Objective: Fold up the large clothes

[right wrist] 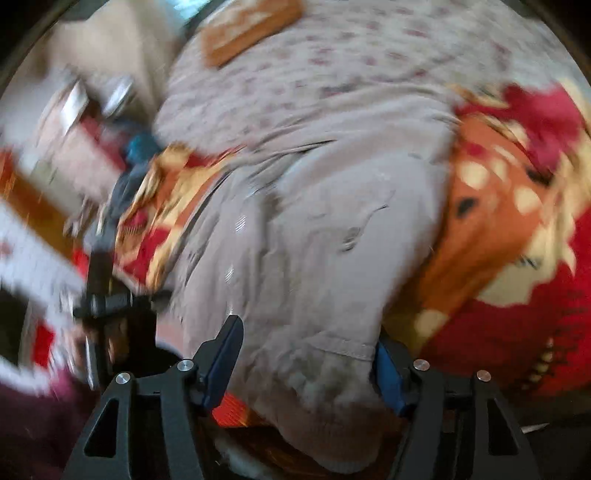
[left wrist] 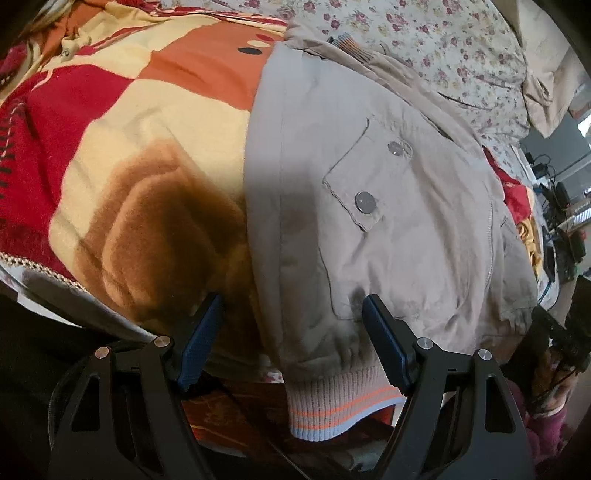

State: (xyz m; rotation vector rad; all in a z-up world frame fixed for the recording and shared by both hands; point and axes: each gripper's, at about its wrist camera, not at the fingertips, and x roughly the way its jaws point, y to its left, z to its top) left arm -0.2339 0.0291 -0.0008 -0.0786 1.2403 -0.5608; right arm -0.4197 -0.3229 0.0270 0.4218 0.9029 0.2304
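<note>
1. A beige jacket (left wrist: 388, 206) lies spread on a bed, over a plush blanket (left wrist: 129, 166) patterned in red, orange, cream and brown.
2. Beyond the jacket a floral sheet (left wrist: 424, 40) covers the far part of the bed.
3. The jacket's chest pocket flap (left wrist: 354, 184) faces up, showing two metal snap buttons.
4. Its ribbed hem (left wrist: 332, 402), striped orange with a pale blue edge, hangs over the near side of the bed.
5. The left claw (left wrist: 291, 321) stands spread wide just above that hem; the jacket's lower edge lies between its blue pads (left wrist: 384, 339), which do not press on the cloth.
6. The right wrist view is blurred. The right claw (right wrist: 306, 350) is also spread, with a bunched part of the jacket (right wrist: 314, 258) between its fingers (right wrist: 221, 354); I cannot tell whether the far pad touches the cloth.
7. An orange-brown box (right wrist: 251, 26) lies on the floral sheet, well beyond the jacket.
</note>
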